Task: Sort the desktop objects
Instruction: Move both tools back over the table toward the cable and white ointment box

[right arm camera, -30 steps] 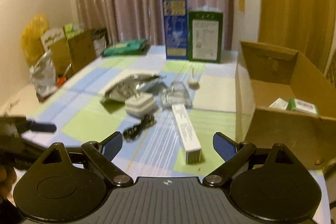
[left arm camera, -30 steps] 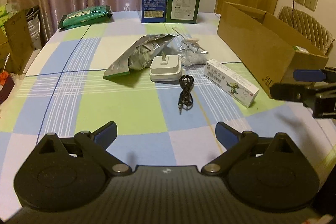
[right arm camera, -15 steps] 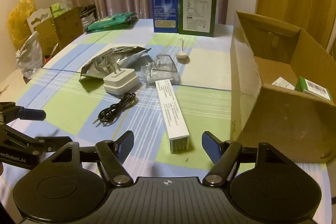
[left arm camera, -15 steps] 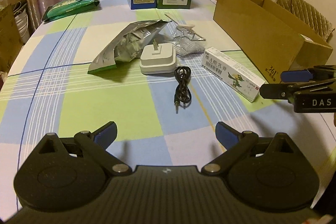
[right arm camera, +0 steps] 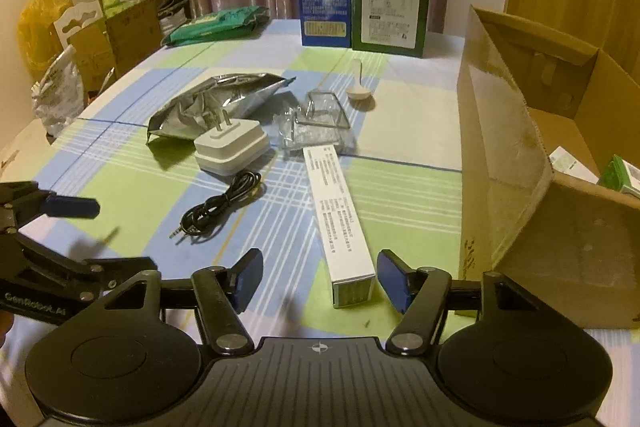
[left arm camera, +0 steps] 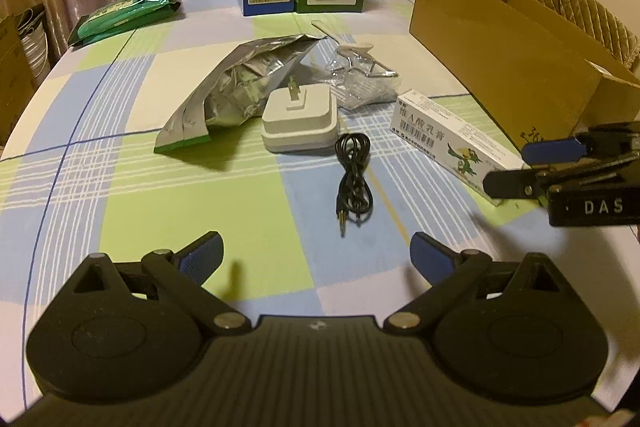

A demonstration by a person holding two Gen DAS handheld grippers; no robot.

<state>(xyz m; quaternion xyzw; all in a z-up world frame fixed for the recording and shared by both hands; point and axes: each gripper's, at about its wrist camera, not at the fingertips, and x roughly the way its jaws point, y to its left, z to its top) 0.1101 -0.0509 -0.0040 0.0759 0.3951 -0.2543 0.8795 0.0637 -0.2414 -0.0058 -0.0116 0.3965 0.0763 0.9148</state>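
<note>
Checked bench (left arm camera: 120, 211): our right claw (right arm camera: 318, 281) just narrowing around ointment box (right arm camera: 340, 219), pads not touching; left claw (left arm camera: 316, 257) wide, empty; grasp next.

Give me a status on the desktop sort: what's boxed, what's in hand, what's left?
Done: two small packages already lie in the cardboard box. In hand: nothing gripped; the right tool, its jaws having just been closing, straddles the near end of the ointment box without pressing it; the left tool is open. Left: charger, cable, foil bag, clear packet, spoon.
</note>
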